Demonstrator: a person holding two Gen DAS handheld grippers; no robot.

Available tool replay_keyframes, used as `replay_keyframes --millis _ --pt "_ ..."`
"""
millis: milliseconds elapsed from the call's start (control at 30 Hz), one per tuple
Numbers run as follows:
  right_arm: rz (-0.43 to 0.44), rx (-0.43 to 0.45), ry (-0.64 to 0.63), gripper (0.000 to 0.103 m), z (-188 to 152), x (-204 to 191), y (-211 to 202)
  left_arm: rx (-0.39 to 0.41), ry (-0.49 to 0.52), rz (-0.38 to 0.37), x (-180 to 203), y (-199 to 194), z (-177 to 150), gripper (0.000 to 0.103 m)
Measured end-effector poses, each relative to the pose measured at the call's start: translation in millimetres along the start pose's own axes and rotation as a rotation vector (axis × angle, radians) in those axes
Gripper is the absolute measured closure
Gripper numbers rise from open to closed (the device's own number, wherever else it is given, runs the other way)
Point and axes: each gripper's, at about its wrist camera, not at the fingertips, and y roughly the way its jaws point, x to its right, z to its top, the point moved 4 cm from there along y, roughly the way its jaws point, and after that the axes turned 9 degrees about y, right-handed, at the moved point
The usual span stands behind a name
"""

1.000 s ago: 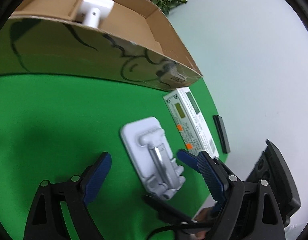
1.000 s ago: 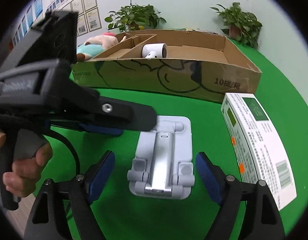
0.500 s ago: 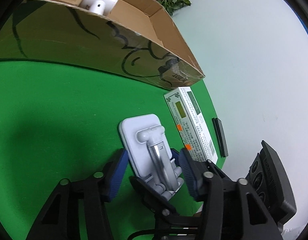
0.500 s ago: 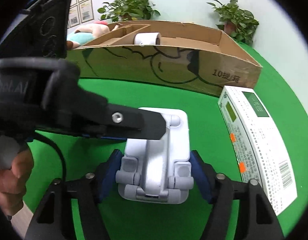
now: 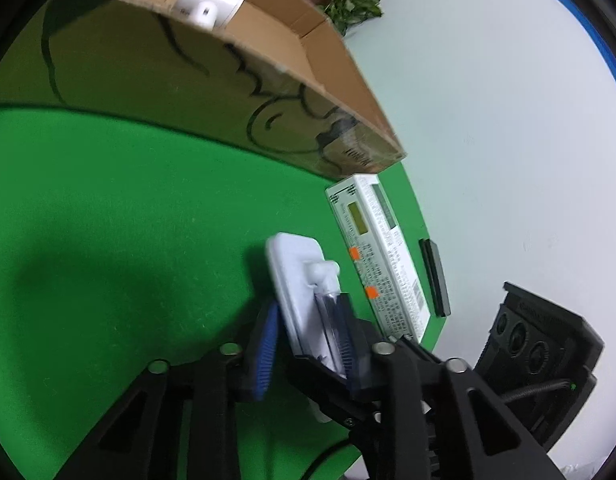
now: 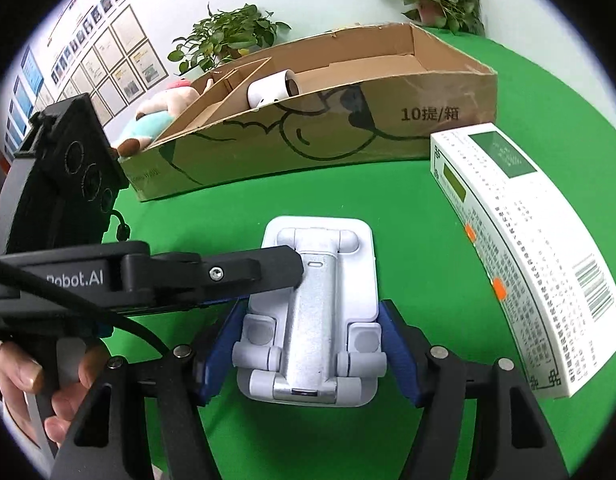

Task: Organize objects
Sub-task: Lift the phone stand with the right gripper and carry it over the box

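A white phone stand (image 6: 315, 320) with a silver arm lies on the green table (image 6: 407, 200). My right gripper (image 6: 309, 344) is shut on it, its blue pads pressing the two long sides near the hinge end. My left gripper (image 5: 308, 340) comes in from the side and is shut on the stand (image 5: 296, 280), pinching its thickness. One black left finger (image 6: 228, 276) lies across the silver arm in the right wrist view. In the left wrist view the stand looks tipped up on edge.
A long cardboard box (image 6: 347, 132) stands behind with a white roll (image 6: 272, 88) inside and a plush toy (image 6: 156, 116) at its far end. A white printed carton (image 6: 519, 248) lies to the right, a flat black object (image 5: 435, 276) beyond it. A hand (image 6: 24, 372) holds the left tool.
Both grippers' jaws have closed from wide open onto the phone stand. The left jaws narrowed far more, and the stand now looks tipped up between them. The right wrist has rolled.
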Motion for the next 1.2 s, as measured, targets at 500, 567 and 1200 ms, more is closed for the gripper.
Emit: replay_keyframes --millis 500,567,1200 --pt "0.040 0.204 -0.080 0.037 25.2 -48.8 -47.5 0.168 0.181 0.013 50.3 -97.3 22.7 0.093" --pt "0.043 0.231 -0.091 0.037 34.8 -56.7 -52.6 0.187 0.206 0.014 58.9 -103.9 29.9 0.093" --pt "0.097 0.208 -0.093 0.038 156.5 -60.1 -33.3 0.182 0.253 0.084 76.2 -91.0 172.1 0.093"
